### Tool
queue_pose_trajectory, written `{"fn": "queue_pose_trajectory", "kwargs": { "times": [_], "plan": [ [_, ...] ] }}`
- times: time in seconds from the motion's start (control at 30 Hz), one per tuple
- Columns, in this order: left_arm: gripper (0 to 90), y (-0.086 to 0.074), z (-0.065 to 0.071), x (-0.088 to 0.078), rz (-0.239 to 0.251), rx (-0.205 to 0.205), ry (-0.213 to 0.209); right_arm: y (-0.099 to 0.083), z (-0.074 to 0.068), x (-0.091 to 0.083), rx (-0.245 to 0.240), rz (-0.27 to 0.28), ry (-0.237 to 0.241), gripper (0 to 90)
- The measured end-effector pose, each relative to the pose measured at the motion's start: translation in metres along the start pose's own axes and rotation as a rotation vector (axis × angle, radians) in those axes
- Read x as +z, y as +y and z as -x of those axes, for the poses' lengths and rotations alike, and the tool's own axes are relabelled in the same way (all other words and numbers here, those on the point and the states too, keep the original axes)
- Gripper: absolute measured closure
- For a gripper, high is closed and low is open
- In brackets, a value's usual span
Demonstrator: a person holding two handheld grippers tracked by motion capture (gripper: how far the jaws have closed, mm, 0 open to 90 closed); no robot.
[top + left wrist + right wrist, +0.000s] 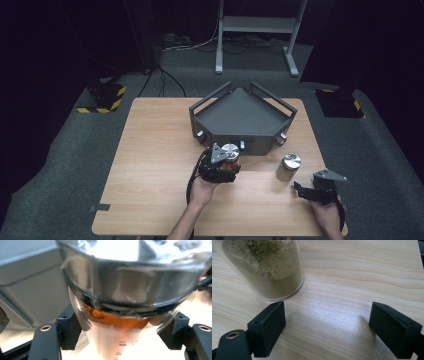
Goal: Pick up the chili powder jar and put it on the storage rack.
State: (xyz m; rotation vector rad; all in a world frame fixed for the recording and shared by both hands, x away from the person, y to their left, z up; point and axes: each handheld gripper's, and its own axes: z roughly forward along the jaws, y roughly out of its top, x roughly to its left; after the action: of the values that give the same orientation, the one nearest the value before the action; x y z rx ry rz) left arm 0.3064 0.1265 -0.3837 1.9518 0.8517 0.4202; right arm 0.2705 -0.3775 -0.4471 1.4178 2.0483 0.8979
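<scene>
Nearest the table's front edge, at about 4 o'clock from the middle of the light wooden table [150,165], the right gripper [300,190] rests low with its 2 black fingers [268,325] spread wide and nothing between them, only bare wood. Just beyond its left finger stands a clear glass jar of olive-green powder [269,270], apart from the pad; from above it shows a shiny metal lid at 2 o'clock from the centre [288,166].

At the table's centre, the left gripper [226,170] pinches a clear glass jar of orange-red powder with a silver metal lid [125,290]; its 2 black pads [68,327] press on the glass from either side, just under the lid. The jar stands upright in the grip [230,155].

Farther off, at 12 o'clock, sits a dark grey five-sided tray with raised rail handles [242,112], its front wall just behind the held jar. A second jar lies close against the tray's right corner.
</scene>
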Motion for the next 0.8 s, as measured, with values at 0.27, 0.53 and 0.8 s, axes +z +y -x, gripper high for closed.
{"fn": "queue_pose_trajectory", "kwargs": {
  "times": [0.27,0.53,0.8],
  "plan": [
    [30.2,0.022,-0.009,-0.005,0.009,-0.009,-0.001,0.000,0.000,0.000,0.001,0.000,-0.001,13.8],
    [30.2,0.041,-0.017,-0.009,0.017,-0.013,0.006,0.000,-0.003,0.000,0.009,0.000,-0.010,13.8],
    [30.2,0.061,-0.024,-0.008,0.027,-0.029,0.026,-0.001,-0.003,-0.001,0.008,0.001,-0.010,14.0]
  ]
}}
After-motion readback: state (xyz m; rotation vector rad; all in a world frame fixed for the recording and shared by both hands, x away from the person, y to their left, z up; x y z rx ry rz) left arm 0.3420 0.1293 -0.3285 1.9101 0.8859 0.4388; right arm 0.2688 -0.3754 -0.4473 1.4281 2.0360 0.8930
